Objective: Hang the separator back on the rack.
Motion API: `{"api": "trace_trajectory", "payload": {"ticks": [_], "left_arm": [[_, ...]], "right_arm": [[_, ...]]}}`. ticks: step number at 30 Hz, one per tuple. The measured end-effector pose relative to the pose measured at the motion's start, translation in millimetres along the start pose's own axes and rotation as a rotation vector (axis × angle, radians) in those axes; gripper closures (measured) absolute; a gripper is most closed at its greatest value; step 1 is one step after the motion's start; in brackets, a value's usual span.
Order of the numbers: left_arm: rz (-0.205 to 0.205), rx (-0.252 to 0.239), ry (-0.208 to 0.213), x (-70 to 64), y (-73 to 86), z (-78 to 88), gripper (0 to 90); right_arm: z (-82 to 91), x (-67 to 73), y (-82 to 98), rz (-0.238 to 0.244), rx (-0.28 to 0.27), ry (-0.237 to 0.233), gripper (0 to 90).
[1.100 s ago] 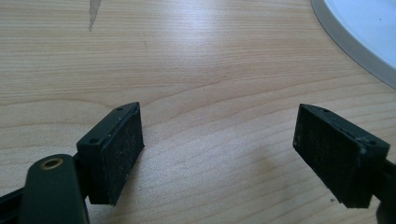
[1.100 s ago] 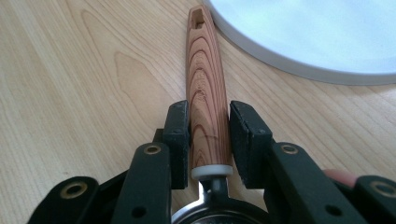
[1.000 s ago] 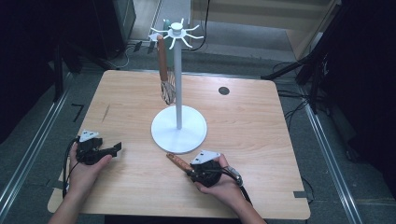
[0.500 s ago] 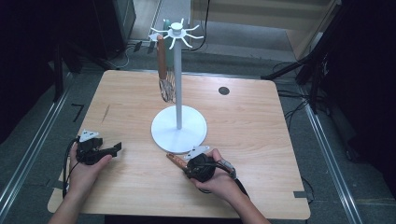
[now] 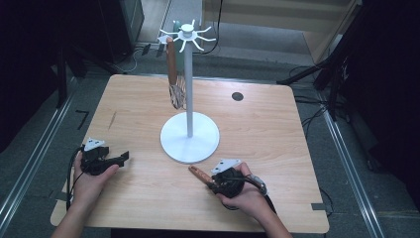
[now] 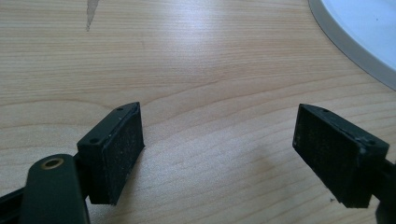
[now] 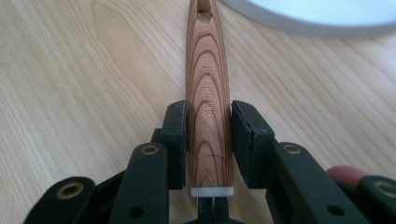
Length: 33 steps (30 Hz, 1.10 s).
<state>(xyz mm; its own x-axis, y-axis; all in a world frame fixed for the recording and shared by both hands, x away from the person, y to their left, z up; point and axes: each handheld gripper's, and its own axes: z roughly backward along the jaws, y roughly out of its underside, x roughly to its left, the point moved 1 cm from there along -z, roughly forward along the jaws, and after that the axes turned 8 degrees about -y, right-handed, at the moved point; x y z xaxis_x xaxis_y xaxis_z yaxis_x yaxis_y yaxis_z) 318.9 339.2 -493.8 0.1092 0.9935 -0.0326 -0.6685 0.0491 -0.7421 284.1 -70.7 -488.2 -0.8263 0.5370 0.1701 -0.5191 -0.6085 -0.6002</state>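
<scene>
My right gripper lies low over the table's front, right of centre. It is shut on a wooden utensil handle that points toward the white stand's round base. In the right gripper view both pads press the sides of the striped handle, and the utensil's working end is hidden under the gripper. A whisk with a brown handle hangs from a hook at the stand's top. My left gripper rests at the front left, open, with only bare wood between its pads.
The stand's pole rises from the middle of the wooden table, with several white hooks at its top. A dark round hole sits at the back right. The base rim lies ahead and to the right of the left gripper.
My right gripper slid left toward the stand's base with the handle, then came back to the right a little. The left hand stayed put.
</scene>
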Motion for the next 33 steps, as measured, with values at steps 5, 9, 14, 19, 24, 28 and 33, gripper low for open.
{"api": "trace_trajectory", "payload": {"ticks": [5,9,14,19,24,28,33], "left_arm": [[0.001,0.0,0.0,0.0,0.0,0.0,16.8],[0.0,0.0,0.0,-0.2,-0.1,-0.1,16.8],[0.0,0.0,-0.002,-0.4,-0.1,-0.1,16.8],[0.0,0.0,-0.001,0.0,-0.1,0.0,16.9],[0.0,0.0,0.0,0.1,-0.1,-0.1,16.9],[-0.001,0.0,-0.001,-0.3,-0.1,-0.2,16.9],[-0.001,-0.001,0.0,-0.4,0.0,-0.3,16.9]], "right_arm": [[12.3,-10.8,12.4,-0.035,0.008,0.019,68.8],[17.9,-18.1,12.9,-0.068,0.042,0.035,68.6],[17.0,-21.7,0.4,-0.115,0.09,0.009,61.2],[13.6,-17.2,-12.5,-0.128,0.188,0.034,61.7],[9.2,-15.7,-13.4,-0.123,0.262,0.071,66.6],[9.1,-15.4,-14.5,-0.124,0.281,0.071,65.9],[6.4,-11.4,-18.0,-0.095,0.307,0.108,66.6]]}}
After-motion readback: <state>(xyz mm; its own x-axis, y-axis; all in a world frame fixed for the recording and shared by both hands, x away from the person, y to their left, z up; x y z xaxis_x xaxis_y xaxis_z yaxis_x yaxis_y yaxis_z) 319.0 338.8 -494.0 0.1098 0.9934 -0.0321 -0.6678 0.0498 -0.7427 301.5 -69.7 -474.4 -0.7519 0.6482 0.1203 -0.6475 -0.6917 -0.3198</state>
